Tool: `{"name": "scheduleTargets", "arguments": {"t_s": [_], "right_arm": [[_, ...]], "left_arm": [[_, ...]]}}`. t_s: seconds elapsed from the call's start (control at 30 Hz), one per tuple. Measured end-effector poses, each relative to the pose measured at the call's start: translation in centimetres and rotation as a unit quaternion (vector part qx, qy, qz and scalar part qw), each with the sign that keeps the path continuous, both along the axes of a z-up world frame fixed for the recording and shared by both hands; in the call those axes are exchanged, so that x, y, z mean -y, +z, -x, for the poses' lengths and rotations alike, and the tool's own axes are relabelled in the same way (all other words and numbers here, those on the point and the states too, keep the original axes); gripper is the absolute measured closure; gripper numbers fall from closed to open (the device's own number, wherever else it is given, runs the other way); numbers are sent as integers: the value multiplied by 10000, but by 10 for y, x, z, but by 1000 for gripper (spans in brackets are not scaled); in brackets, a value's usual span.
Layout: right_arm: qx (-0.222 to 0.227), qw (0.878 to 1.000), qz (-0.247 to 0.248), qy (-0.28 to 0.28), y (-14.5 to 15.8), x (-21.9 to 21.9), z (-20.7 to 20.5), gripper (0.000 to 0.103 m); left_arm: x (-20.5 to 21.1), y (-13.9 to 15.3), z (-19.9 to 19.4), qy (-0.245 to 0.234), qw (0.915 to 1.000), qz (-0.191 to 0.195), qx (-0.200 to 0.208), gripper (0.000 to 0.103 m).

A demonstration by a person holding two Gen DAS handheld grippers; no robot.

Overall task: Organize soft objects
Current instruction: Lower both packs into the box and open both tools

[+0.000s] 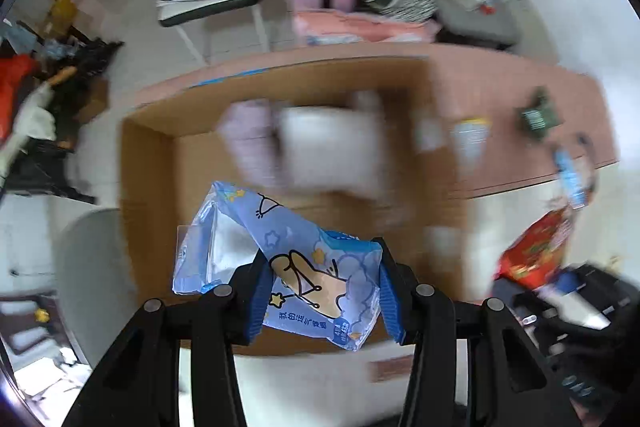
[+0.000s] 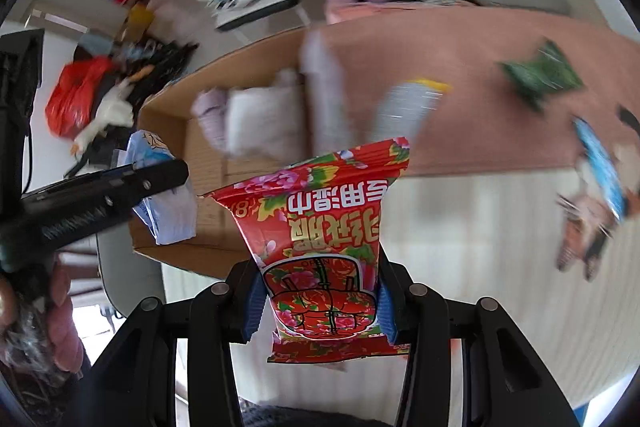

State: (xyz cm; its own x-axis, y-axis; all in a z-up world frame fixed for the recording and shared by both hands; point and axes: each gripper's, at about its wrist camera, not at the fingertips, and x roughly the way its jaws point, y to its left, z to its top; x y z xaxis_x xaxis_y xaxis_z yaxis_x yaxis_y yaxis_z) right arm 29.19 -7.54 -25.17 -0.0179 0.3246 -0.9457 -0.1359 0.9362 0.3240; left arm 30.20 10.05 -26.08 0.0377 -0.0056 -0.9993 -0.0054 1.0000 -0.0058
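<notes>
Your left gripper point(image 1: 322, 291) has its jaws clamped on the blue tissue pack point(image 1: 280, 259), up over the near end of the cardboard box point(image 1: 156, 167). Your right gripper point(image 2: 318, 311) pinches the red wipes pack point(image 2: 320, 247) just right of it. Pale soft bundles point(image 1: 320, 143) lie inside at the far end, blurred.

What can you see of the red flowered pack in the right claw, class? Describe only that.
The red flowered pack is a soft, glossy plastic packet printed with pink and green blossoms and gold characters. The right claw grips its lower half between blue pads, and it is held in the air in front of the cardboard box.
</notes>
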Motion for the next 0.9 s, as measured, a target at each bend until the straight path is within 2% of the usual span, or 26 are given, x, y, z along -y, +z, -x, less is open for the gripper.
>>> {"name": "scheduleTargets", "arguments": {"t_s": [0.07, 0.2, 0.3, 0.4, 0.5, 0.63, 0.67, 0.7, 0.73, 0.77, 0.83, 0.87, 0.9], "right_arm": [[-129, 9999, 91, 65, -14, -26, -7, 55], [-502, 9981, 308, 152, -47, -73, -18, 55], [-697, 9962, 502, 137, -73, -86, -17, 55], [-837, 9942, 669, 105, -99, -93, -21, 55], [-896, 9926, 814, 97, -111, -99, -23, 55], [-1069, 9888, 1031, 155, -125, -102, -25, 54], [-1088, 9879, 1092, 172, -126, -103, -25, 49], [-1056, 9881, 1105, 169, -123, -104, -25, 33], [-1000, 9894, 1046, 153, -121, -102, -25, 24], [-965, 9903, 987, 154, -117, -101, -25, 19], [-876, 9902, 1077, 129, -108, -101, -24, 16], [-825, 9907, 1077, 132, -103, -100, -24, 15], [-799, 9907, 1092, 139, -97, -99, -23, 13]], "left_arm": [[-26, -19, -7, -3, 9998, -163, -113, 59], [-72, -55, -26, 63, 9991, -211, -373, 59], [-94, -79, -42, 149, 9985, -194, -490, 59], [-105, -94, -54, 194, 9980, -176, -573, 59], [-112, -110, -66, 233, 9974, -75, -677, 59], [-110, -118, -75, 267, 9958, -30, -873, 52], [-109, -118, -75, 300, 9955, 42, -900, 49], [-109, -117, -76, 317, 9952, 102, -916, 46], [-109, -114, -76, 348, 9950, 164, -917, 42], [-109, -110, -75, 378, 9954, 205, -859, 42], [-112, -99, -73, 452, 9957, 266, -766, 39], [-113, -95, -72, 470, 9957, 302, -736, 29], [-114, -89, -70, 504, 9958, 350, -678, 23]]}}
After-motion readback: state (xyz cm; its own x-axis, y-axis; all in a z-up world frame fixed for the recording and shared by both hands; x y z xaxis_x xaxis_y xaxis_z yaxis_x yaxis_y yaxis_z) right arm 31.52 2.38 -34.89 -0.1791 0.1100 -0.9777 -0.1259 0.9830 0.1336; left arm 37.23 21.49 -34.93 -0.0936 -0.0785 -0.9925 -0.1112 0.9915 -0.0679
